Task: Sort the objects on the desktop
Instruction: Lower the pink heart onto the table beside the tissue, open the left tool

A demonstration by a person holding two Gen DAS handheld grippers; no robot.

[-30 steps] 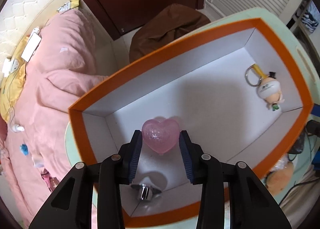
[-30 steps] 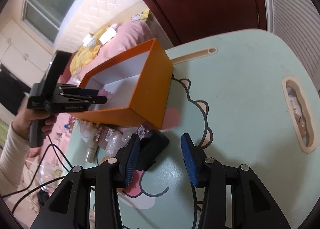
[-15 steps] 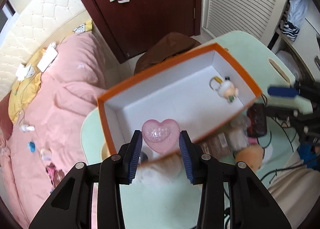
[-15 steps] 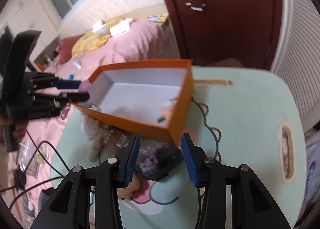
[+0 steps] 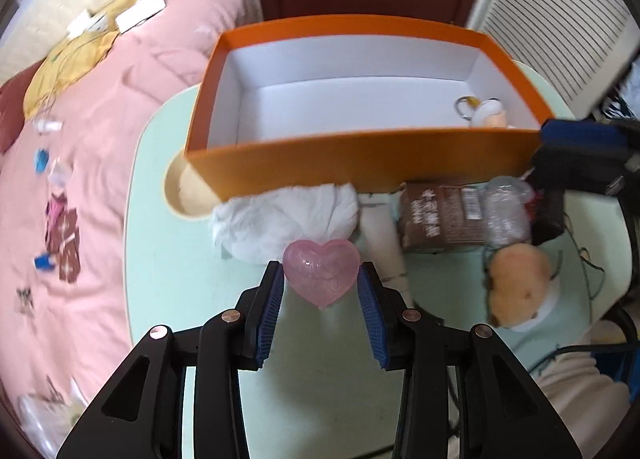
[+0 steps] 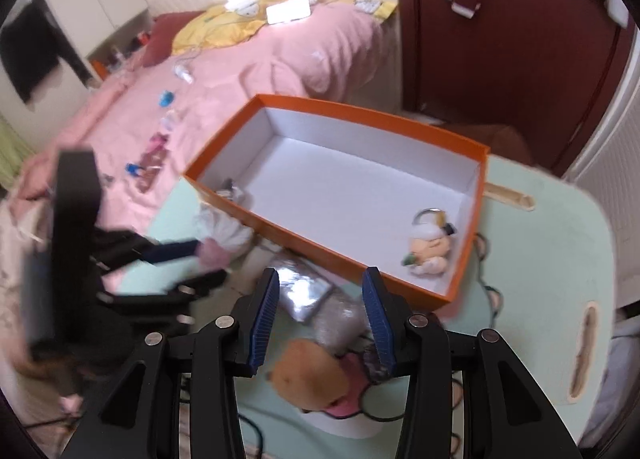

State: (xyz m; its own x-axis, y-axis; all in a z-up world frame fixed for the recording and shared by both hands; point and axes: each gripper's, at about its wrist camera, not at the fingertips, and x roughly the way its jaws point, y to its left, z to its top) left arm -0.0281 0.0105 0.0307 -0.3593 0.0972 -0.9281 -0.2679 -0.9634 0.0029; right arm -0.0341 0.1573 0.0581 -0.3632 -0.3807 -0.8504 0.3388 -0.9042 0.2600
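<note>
My left gripper [image 5: 320, 279] is shut on a pink heart [image 5: 321, 274] and holds it above the table, in front of the orange box [image 5: 360, 163]. A doll keychain [image 5: 486, 113] lies in the box's far right corner; in the right wrist view the keychain [image 6: 430, 245] and a small metal item [image 6: 230, 189] lie in the box [image 6: 320, 255]. My right gripper [image 6: 322, 299] is open and empty above an orange plush toy [image 6: 312, 377]. The left gripper [image 6: 188, 255] with the heart also shows there.
On the pale green table [image 5: 168, 259] lie a white crumpled bag [image 5: 280, 215], a brown packet [image 5: 440, 215], a clear plastic wrap [image 5: 506, 207], the plush [image 5: 520, 283] and a black item [image 5: 560, 187]. A pink bed [image 5: 80, 139] is at the left. Cables run at the right.
My left gripper has pulled back out of the box with the heart still held, now over the table in front. My right gripper has risen and moved over the plush.
</note>
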